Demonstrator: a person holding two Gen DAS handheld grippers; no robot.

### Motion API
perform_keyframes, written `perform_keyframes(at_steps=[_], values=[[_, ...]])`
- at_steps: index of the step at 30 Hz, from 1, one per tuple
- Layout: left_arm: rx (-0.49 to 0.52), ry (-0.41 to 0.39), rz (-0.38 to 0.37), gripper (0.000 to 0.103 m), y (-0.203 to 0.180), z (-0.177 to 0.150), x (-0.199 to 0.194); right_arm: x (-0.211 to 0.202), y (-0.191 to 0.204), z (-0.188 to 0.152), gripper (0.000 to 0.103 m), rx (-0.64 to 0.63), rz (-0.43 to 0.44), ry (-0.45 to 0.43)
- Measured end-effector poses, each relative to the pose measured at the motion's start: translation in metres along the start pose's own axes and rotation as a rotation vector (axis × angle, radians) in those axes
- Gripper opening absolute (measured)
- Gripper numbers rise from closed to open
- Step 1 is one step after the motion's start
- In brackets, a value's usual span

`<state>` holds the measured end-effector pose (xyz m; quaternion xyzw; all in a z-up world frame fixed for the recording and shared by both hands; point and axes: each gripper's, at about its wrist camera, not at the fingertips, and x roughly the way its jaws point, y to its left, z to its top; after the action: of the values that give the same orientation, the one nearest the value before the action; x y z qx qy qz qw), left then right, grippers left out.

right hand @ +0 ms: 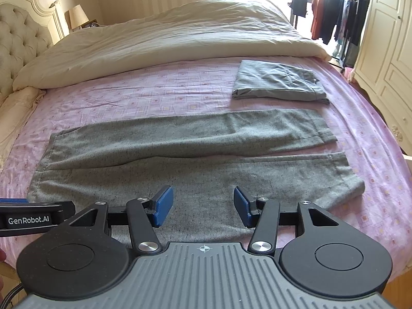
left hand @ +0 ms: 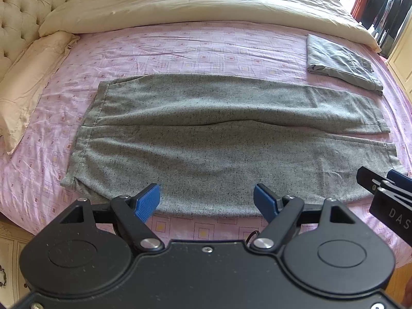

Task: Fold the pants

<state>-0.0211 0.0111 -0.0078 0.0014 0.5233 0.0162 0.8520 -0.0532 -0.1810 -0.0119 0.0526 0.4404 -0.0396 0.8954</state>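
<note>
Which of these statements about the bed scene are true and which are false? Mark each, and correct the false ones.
1. The speckled grey pants lie spread flat on the pink sheet. True.
2. The left tool is clamped on the waistband. False: its jaws stand open over the near edge of the pants and grip nothing.
3. A folded grey garment lies beyond the pants, near the leg ends. True.
4. The right tool holds a pant leg. False: its jaws are open with nothing between the pads.
5. The cream duvet covers the pants. False: it is bunched along the far side of the bed, apart from them.
</note>
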Motion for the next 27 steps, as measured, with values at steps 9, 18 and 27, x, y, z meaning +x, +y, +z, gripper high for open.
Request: perform_keyframes(at_steps=[9,18,27], values=[[0.006,-0.001,0.002,0.08,-0.0012,-0.0019,-0.0003,-0.0008,0.0031,-0.0025,0.05,0.001,0.003,0.001],[0.004,-0.002,0.004,0.08,0.0007,-0.0037,-0.0015,-0.001,0.0022,-0.0036,0.05,0.003,0.016,0.008],[0.004,-0.002,0.009,0.08,0.0015,-0.0043,-0.0018,-0.0001,0.0004,-0.0025,0.05,0.001,0.026,0.009]])
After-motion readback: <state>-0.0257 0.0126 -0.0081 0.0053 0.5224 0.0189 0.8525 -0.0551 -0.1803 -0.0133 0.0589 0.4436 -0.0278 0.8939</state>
